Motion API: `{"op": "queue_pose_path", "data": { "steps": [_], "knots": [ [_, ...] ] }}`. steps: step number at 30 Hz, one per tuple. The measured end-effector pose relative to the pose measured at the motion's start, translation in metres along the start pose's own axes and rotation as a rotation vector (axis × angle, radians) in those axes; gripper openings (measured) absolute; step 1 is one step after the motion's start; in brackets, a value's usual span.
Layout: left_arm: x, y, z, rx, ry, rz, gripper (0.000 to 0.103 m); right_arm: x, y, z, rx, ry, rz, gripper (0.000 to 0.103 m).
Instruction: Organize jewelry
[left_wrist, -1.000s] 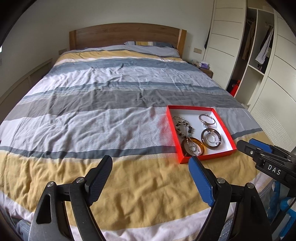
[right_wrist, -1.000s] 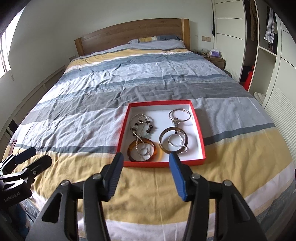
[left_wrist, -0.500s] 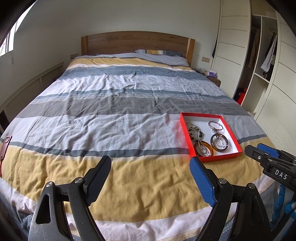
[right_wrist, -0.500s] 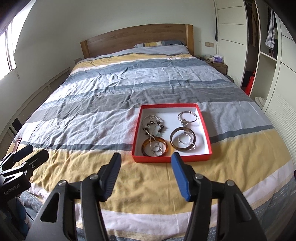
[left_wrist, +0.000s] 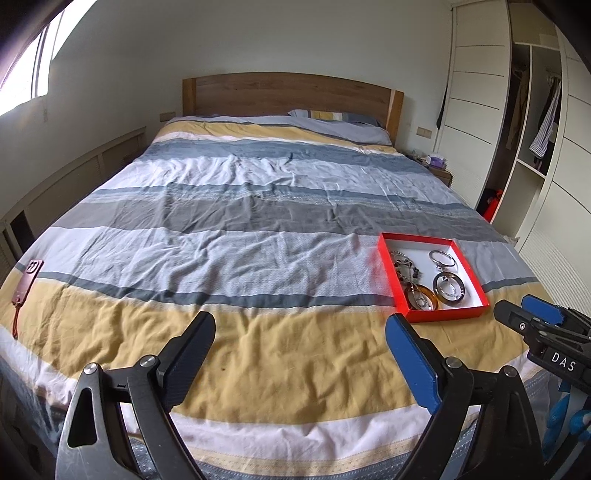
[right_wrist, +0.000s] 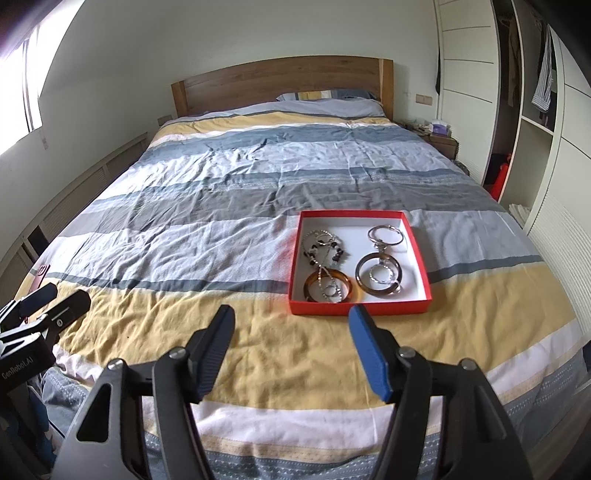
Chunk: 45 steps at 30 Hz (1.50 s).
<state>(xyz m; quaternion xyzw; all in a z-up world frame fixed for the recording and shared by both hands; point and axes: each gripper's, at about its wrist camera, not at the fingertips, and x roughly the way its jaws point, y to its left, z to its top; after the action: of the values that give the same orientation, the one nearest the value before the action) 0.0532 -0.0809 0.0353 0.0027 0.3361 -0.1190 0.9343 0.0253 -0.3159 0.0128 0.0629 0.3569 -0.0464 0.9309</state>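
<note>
A shallow red box (right_wrist: 360, 307) with a white inside lies on the striped bed cover; it also shows in the left wrist view (left_wrist: 448, 314). In it lie an amber bangle (right_wrist: 312, 284), a brown bangle (right_wrist: 360, 273), a silver hoop (right_wrist: 385, 235) and a beaded chain (right_wrist: 325, 249). My right gripper (right_wrist: 291, 328) is open and empty, just short of the box's near edge. My left gripper (left_wrist: 299, 339) is open and empty, over the yellow stripe left of the box.
The bed (left_wrist: 258, 221) fills both views, with a wooden headboard (left_wrist: 288, 92) at the far end. A reddish phone with a strap (left_wrist: 27, 277) lies at the bed's left edge. An open wardrobe (left_wrist: 535, 129) stands to the right.
Both grippers have pulled back and up from the bed, so the box looks smaller and farther. Both stay open. The jewelry has not moved.
</note>
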Motion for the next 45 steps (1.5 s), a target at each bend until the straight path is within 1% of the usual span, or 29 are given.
{"op": "queue_pose_path", "data": {
  "steps": [8,17,21,26,32,38,42,45],
  "knots": [
    [-0.020,0.011,-0.010,0.000,-0.026,0.019,0.093,-0.014,0.021,-0.015,-0.032,-0.020,-0.002,0.069],
    [-0.038,0.022,-0.025,-0.001,-0.054,0.039,0.094,-0.023,0.036,-0.032,-0.047,-0.044,-0.022,0.072],
    [-0.041,0.026,-0.030,-0.004,-0.059,0.040,0.097,-0.025,0.044,-0.038,-0.059,-0.049,-0.027,0.072],
    [-0.042,0.030,-0.034,-0.010,-0.059,0.042,0.098,-0.028,0.051,-0.043,-0.084,-0.058,-0.030,0.073],
    [-0.043,0.034,-0.039,-0.012,-0.065,0.048,0.102,-0.028,0.053,-0.045,-0.069,-0.063,-0.039,0.073],
    [-0.036,0.037,-0.044,-0.012,-0.046,0.063,0.102,-0.021,0.047,-0.047,-0.044,-0.056,-0.050,0.073],
    [-0.026,0.039,-0.048,-0.012,-0.020,0.088,0.102,-0.012,0.046,-0.051,-0.046,-0.042,-0.053,0.073],
    [-0.019,0.039,-0.052,-0.008,-0.001,0.091,0.102,-0.003,0.047,-0.055,-0.056,-0.023,-0.050,0.073]
  ]
}}
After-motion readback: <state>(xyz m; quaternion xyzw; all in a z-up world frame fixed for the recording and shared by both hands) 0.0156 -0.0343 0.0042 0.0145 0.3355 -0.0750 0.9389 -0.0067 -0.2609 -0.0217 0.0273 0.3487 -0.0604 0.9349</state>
